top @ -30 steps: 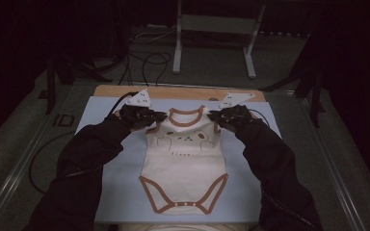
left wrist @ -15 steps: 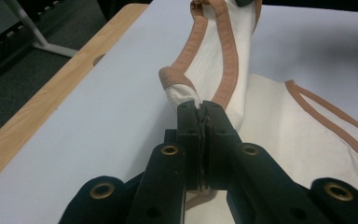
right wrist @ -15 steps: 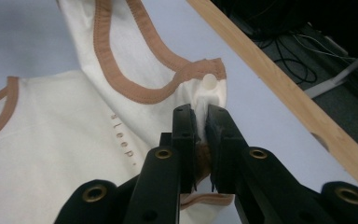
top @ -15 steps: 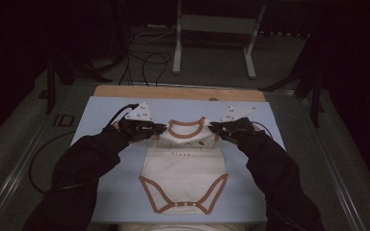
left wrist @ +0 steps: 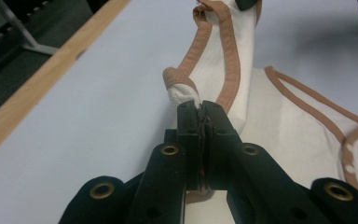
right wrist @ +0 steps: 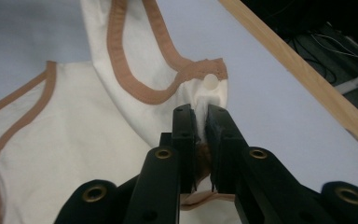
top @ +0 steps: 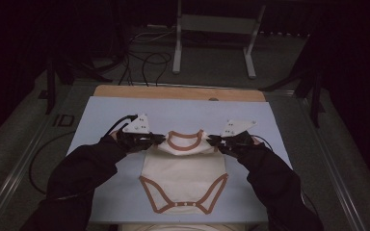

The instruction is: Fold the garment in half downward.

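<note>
A cream baby bodysuit (top: 183,171) with brown trim lies on the pale blue mat (top: 101,115), neck end away from me. My left gripper (top: 160,139) is shut on its left shoulder; the left gripper view has the black jaws (left wrist: 200,108) pinching the white cloth of the bodysuit (left wrist: 242,60) beside the brown neck band. My right gripper (top: 212,140) is shut on the right shoulder, where its jaws (right wrist: 199,112) clamp the bodysuit (right wrist: 98,130) just below a white snap button (right wrist: 210,81). The neck end is folded back toward me over the body; the leg end lies flat.
A wooden strip (top: 178,92) borders the mat's far side. Beyond it are a metal stand (top: 217,43) and cables (top: 144,57) on the floor. Cables trail from both grippers across the mat. Dark sleeves (top: 82,173) enter from the bottom edge.
Both grippers have come toward me with the shoulders in their grip, dragging the neck end back over the body. The printed chest is now covered by the fold.
</note>
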{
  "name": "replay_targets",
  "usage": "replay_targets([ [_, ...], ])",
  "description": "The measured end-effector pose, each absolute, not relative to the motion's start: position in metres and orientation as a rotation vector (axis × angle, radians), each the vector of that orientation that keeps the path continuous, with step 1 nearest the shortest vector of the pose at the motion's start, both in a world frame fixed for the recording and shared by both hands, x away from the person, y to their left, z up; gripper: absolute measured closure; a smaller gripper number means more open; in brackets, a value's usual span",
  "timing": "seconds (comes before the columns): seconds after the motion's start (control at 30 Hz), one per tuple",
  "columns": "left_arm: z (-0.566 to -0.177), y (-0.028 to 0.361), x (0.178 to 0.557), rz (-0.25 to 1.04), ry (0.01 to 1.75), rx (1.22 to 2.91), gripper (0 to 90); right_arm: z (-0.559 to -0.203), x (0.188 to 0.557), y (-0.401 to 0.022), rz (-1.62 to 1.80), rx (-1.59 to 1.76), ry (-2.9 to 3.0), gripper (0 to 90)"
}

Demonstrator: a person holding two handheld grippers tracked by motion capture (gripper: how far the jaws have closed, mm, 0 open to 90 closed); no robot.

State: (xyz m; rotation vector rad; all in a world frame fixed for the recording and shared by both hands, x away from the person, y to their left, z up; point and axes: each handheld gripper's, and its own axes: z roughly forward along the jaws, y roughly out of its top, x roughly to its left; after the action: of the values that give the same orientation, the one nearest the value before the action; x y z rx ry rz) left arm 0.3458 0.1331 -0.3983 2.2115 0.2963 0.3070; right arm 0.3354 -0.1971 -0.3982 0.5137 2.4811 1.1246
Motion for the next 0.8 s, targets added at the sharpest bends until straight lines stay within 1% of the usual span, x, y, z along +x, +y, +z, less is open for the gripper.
replay_targets([
  [0.43, -0.418, 0.138, 0.327, 0.262, 0.293, 2.209, 87.4, -0.416, 0.315, -0.193, 1.126, 0.478, 2.537, 82.9],
  [0.8, -0.450, 0.135, 0.307, 0.207, 0.291, 2.240, 87.3, -0.438, 0.303, -0.192, 1.139, 0.495, 2.592, 82.8],
])
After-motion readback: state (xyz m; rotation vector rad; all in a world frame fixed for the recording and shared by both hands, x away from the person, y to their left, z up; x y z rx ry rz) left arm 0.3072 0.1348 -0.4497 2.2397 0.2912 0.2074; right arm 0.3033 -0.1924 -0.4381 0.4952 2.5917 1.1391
